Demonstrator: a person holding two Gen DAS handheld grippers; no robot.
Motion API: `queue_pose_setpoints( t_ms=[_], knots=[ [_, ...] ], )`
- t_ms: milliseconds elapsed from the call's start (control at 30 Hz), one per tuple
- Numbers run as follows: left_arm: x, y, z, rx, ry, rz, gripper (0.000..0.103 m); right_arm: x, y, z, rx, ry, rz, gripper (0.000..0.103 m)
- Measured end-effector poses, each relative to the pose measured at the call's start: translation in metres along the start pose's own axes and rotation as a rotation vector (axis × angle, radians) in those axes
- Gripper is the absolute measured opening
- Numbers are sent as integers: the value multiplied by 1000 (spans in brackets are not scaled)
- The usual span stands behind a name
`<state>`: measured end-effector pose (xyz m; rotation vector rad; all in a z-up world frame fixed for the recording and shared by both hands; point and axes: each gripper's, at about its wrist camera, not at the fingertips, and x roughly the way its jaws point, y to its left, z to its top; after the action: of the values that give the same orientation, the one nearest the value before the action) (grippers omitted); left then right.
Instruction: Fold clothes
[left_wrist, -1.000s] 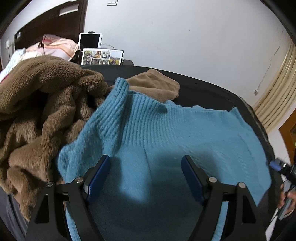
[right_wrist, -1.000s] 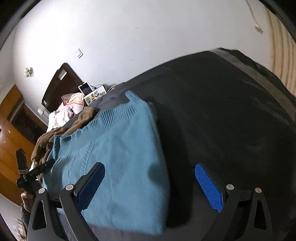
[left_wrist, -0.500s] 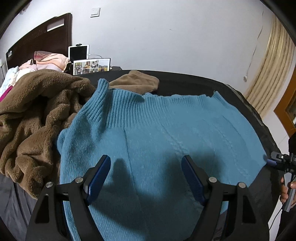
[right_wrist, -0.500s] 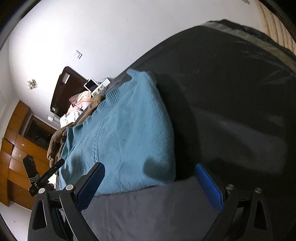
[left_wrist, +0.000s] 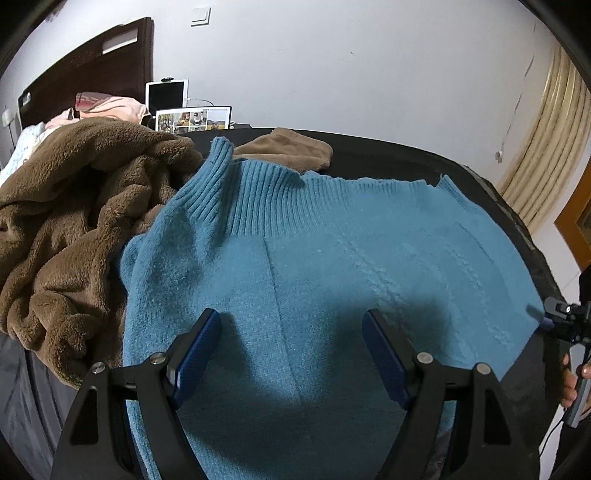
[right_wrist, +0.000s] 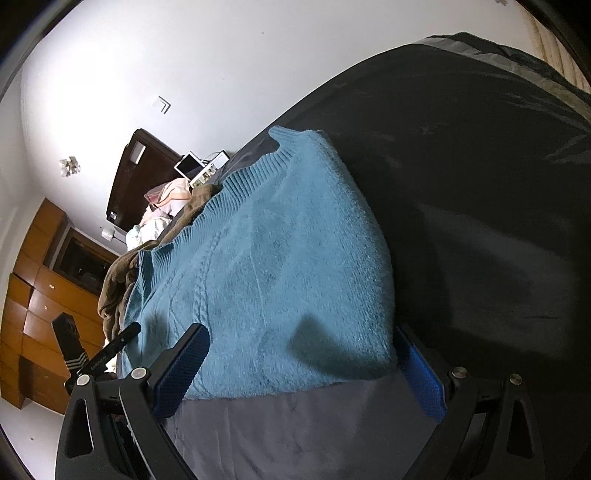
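Sweater: one blue knit sweater (left_wrist: 332, 266) lies spread on the dark bed (right_wrist: 480, 184), ribbed band at the far side.
Left tongs: our left tongs (left_wrist: 291, 354) are spread wide, hovering over the sweater's near part and pinching nothing.
Right tongs: our right tongs (right_wrist: 301, 369) are also spread; the sweater's near right corner sits between the two blue pads, and we cannot tell whether either pad touches it.
Key relation: the sweater lies straight ahead of both tongs, its long axis running left to right across the left wrist view; we judge the right tongs nearer an edge, the left nearer the middle.
Stage: the sweater's flat lie fits either a garment laid out for folding or one already partly folded over.
Count: one sweater, two tongs, one brown fleece blanket (left_wrist: 74, 221) beside it, touching its left side.
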<state>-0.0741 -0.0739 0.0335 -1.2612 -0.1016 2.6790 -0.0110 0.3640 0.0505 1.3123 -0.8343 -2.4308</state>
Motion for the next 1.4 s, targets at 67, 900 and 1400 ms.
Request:
queue_pose_setpoints(
  t_ms=[67,900,1400],
  knots=[
    [1,-2,-1,12,-2,13,82,1,0,1,3,-8,2,100],
    [16,-27,-12,138,-16,153,91,8,-21,17,226,-101,210,102],
    [17,-30,-15,156,-16,162,97,11,-10,11,129,-129,60,79]
  ],
)
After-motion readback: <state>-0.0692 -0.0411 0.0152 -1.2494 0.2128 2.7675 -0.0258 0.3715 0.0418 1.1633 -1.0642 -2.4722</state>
